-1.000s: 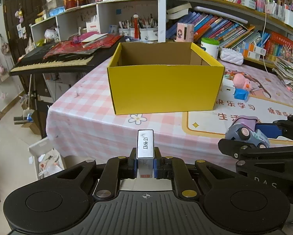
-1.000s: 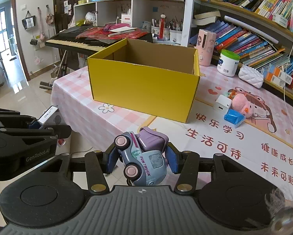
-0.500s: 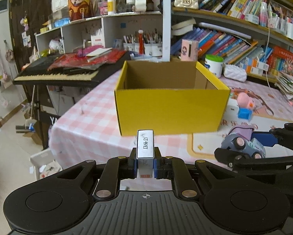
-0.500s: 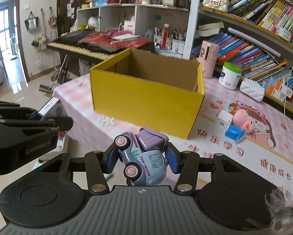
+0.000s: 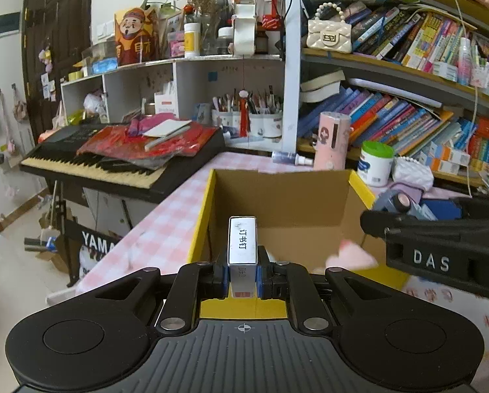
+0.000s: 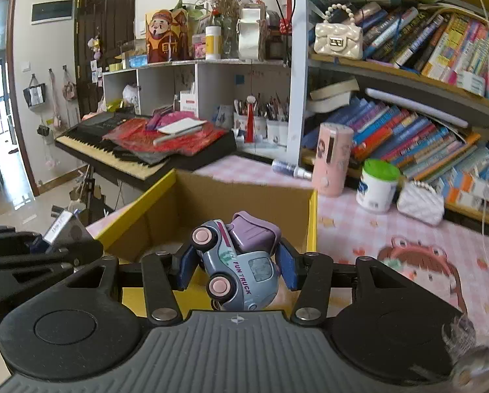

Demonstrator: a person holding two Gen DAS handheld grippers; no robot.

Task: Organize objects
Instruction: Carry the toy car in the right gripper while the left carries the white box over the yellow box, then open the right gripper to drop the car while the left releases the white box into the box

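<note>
Mid-delivery, by the look of it: both loads poised over the open yellow box [image 5: 205,216] on the pink-checked worktop [image 6: 359,226]. Left tool [image 5: 243,273] clenched on a small staple box [image 5: 242,242], held upright just past the near rim. Right tool [image 6: 236,268] clamped on a toy truck [image 6: 239,262], tipped on its side above the same opening. Next, probably: ease each a little lower inside the walls, clear of the other tool, then release one at a time, mindful of something pink already lying at the bottom.
</note>
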